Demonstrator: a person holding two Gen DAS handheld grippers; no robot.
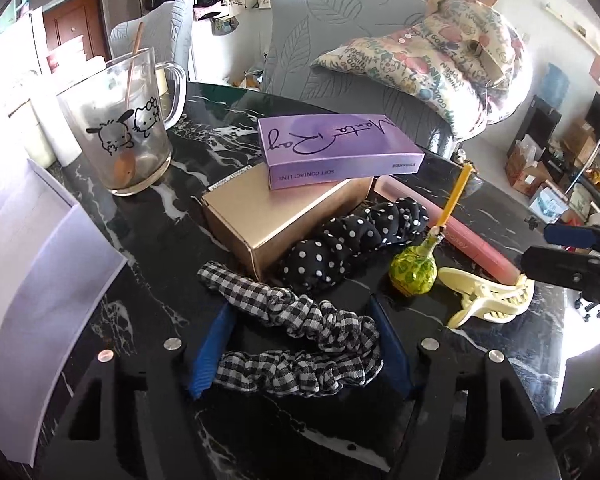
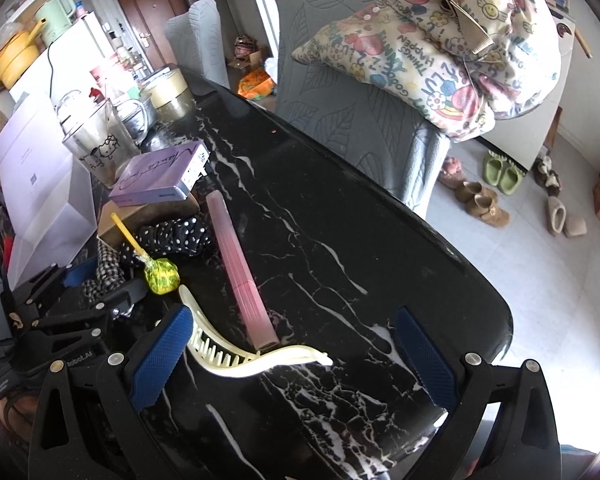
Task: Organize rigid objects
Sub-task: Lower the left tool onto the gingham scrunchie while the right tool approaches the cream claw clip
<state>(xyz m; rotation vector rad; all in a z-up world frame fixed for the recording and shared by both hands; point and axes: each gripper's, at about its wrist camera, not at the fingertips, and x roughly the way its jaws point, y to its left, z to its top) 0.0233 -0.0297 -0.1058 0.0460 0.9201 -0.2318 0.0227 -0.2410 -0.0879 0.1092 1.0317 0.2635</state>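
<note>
On the black marble table point(image 1: 156, 232) a purple contact-lens box point(image 1: 339, 152) lies on a gold box point(image 1: 276, 216). A polka-dot scrunchie point(image 1: 351, 244), a green lollipop point(image 1: 413, 276), a pink stick-shaped box point(image 1: 475, 244) and a cream hair claw point(image 1: 487, 300) lie in front. My left gripper point(image 1: 300, 356) is open, with a gingham scrunchie point(image 1: 300, 332) between its blue pads. My right gripper point(image 2: 296, 364) is open around the hair claw point(image 2: 236, 352), next to the end of the pink box point(image 2: 240, 268). The lollipop point(image 2: 162, 276) and the purple box point(image 2: 160, 178) are at its left.
A glass mug point(image 1: 124, 128) with a spoon stands at the back left beside a white paper bag point(image 1: 32, 280). Grey chairs point(image 1: 331, 56) with a printed pillow point(image 1: 439, 60) stand behind the table. The table's right edge point(image 2: 479, 280) drops to a floor with slippers point(image 2: 499, 172).
</note>
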